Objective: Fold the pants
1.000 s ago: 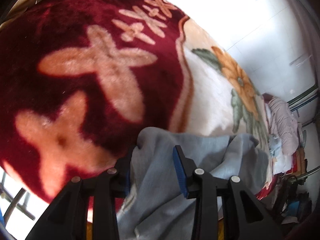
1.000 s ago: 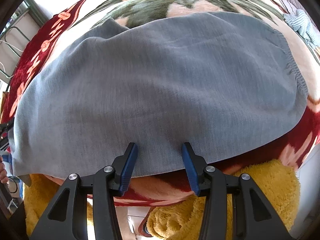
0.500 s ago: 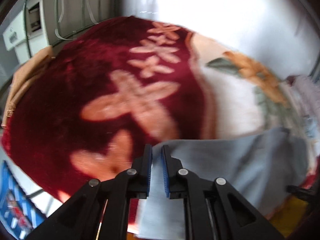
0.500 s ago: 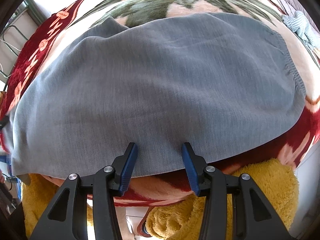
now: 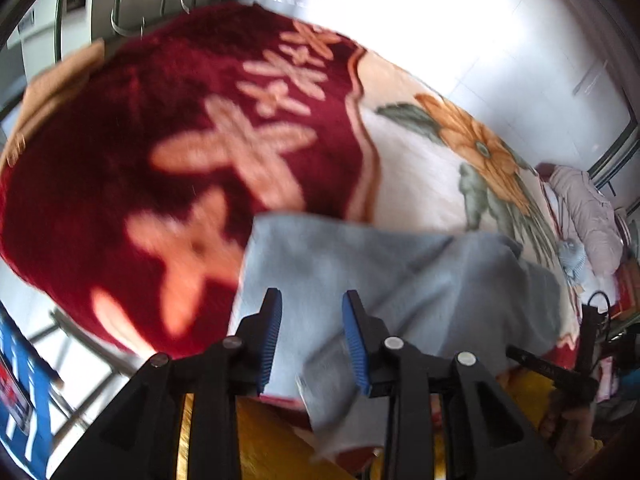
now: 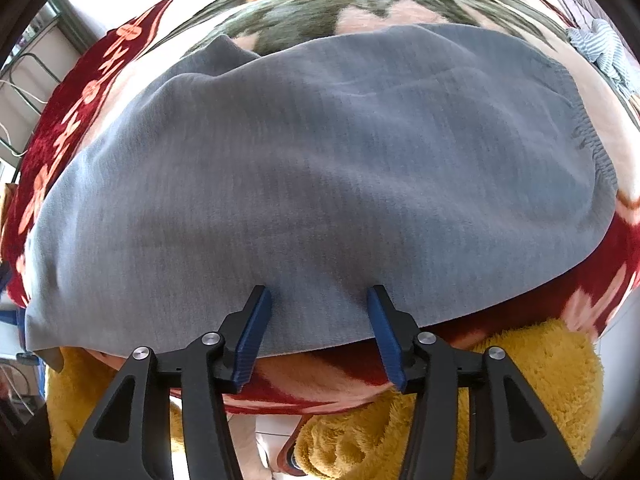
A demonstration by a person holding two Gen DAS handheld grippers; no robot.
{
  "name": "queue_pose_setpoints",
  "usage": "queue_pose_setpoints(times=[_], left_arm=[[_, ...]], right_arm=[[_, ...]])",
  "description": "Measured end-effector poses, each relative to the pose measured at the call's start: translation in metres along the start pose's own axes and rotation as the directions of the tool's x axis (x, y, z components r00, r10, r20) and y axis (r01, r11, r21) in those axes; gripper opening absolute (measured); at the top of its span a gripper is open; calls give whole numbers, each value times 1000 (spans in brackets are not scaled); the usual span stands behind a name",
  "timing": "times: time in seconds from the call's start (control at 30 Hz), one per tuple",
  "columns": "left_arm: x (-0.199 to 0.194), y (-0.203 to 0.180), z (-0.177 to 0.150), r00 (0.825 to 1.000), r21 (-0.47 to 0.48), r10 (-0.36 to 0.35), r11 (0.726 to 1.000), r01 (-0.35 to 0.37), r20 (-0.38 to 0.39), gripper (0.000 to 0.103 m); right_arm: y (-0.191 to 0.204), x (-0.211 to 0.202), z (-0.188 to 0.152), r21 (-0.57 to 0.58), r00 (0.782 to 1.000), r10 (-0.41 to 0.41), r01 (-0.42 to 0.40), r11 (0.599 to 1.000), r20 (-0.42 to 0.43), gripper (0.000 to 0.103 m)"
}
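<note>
1. A pair of soft grey fabric pants (image 6: 320, 184) is seen spread flat on a plush blanket (image 5: 120, 168) patterned in dark red with pale cross shapes and a cream field with an orange flower.
2. In the right wrist view, the gathered elastic waistband (image 6: 592, 148) is seen at the right end of the pants, and the near long edge is laid close to the blanket's edge.
3. The right gripper (image 6: 318, 322) is held over that near edge with its blue-padded jaws apart; they have just been opening, and the cloth is seen below and between the pads, not pinched.
4. In the left wrist view, the left gripper (image 5: 312, 338) is seen above the end of the pants (image 5: 400, 280), where the cloth is creased and one corner hangs past the blanket's edge.
5. Its jaws have just been opening and stand moderately apart; no cloth is clamped between the pads.
6. A fuzzy yellow cover (image 6: 500, 400) is seen under the blanket's edge.
7. A striped cloth (image 6: 600, 48) and a pale pink garment (image 5: 584, 208) lie well apart from the pants, at the blanket's far side.
</note>
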State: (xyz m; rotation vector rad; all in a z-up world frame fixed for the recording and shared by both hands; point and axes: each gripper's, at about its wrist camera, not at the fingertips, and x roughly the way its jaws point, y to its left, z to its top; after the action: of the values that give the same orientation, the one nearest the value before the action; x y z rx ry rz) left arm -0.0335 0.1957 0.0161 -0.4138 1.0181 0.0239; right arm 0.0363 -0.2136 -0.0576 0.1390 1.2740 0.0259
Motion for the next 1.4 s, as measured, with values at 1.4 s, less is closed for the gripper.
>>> queue_pose_setpoints(times=[1.4], left_arm=[[30,13,23,996,33,72,997,-70,-57,8]], right_arm=[[24,-43,75,-105,987,51,-36,994,152,63]])
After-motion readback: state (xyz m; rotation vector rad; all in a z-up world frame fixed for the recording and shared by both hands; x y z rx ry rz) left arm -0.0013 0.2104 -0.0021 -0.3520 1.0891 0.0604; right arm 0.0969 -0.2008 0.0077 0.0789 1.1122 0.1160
